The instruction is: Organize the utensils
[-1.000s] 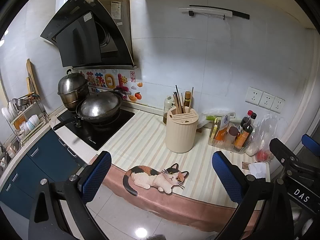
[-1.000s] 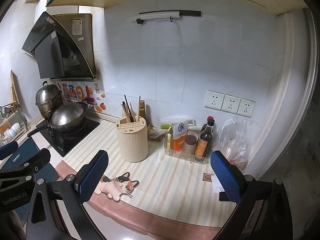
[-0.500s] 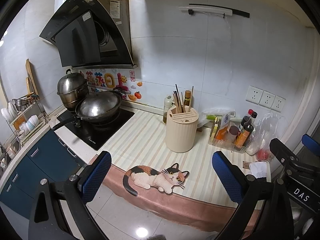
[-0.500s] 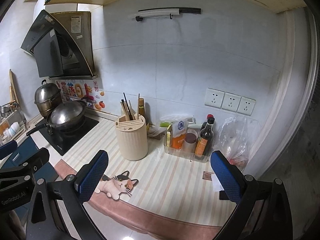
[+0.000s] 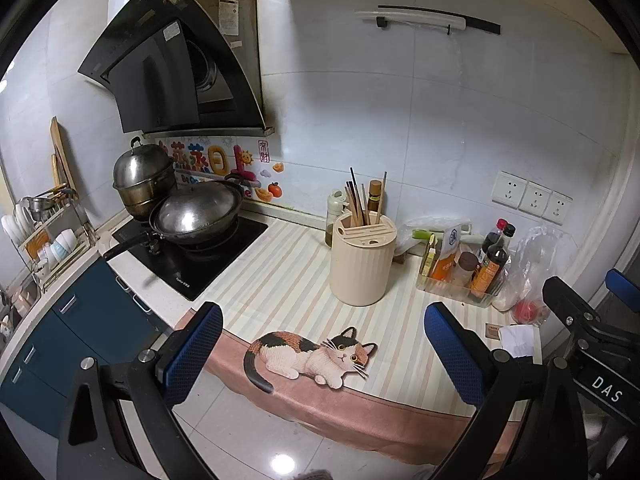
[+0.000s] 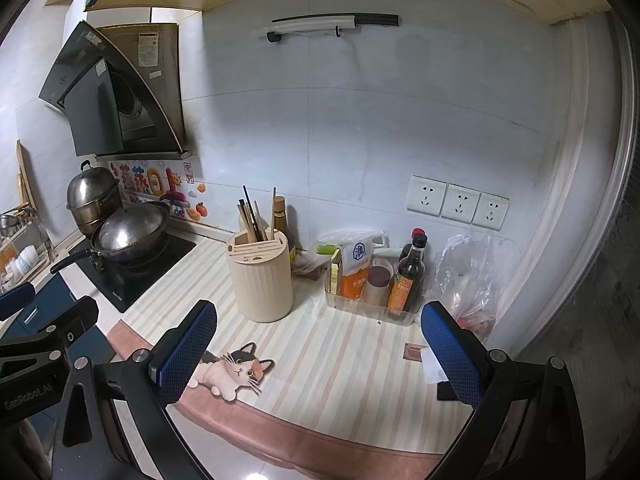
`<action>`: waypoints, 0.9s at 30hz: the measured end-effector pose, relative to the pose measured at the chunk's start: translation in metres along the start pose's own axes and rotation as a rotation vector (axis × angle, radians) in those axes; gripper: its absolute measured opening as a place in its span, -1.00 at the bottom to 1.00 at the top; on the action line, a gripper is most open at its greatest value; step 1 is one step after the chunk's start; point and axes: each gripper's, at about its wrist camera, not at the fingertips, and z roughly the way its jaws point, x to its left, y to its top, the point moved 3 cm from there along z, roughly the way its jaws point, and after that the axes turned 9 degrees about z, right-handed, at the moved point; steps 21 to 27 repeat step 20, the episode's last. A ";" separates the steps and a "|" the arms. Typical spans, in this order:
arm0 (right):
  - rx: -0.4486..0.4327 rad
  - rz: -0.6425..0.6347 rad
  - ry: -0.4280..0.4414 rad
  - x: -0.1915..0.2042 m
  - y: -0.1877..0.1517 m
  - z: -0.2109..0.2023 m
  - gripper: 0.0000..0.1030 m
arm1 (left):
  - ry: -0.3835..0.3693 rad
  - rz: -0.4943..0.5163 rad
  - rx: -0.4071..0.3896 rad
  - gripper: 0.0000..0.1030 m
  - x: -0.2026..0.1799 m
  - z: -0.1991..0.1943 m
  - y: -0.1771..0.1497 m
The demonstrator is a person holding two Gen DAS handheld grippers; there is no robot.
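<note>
Both grippers, left gripper (image 5: 320, 350) and right gripper (image 6: 320, 354), spread wide, empty.

Chopsticks (image 6: 253, 216) stand in beige holder (image 6: 262, 276) on counter (image 6: 340, 360)

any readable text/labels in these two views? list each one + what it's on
"DAS": right gripper's body, seen in the left wrist view.
"GenRobot.AI": left gripper's body, seen in the right wrist view.
Colourful wall sticker behind the pots: large Chinese characters, not clearly legible.
Range hood stickers, induction cooktop brand, seasoning packet, dark bottle label: too small or blurred.
</note>
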 end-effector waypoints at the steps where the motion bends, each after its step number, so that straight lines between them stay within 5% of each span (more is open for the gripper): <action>1: 0.001 -0.002 0.001 0.000 0.000 0.001 1.00 | -0.001 0.000 0.001 1.00 0.000 0.001 -0.001; 27: 0.003 -0.004 0.006 -0.001 0.002 0.005 1.00 | 0.001 0.000 0.001 1.00 0.003 0.010 0.001</action>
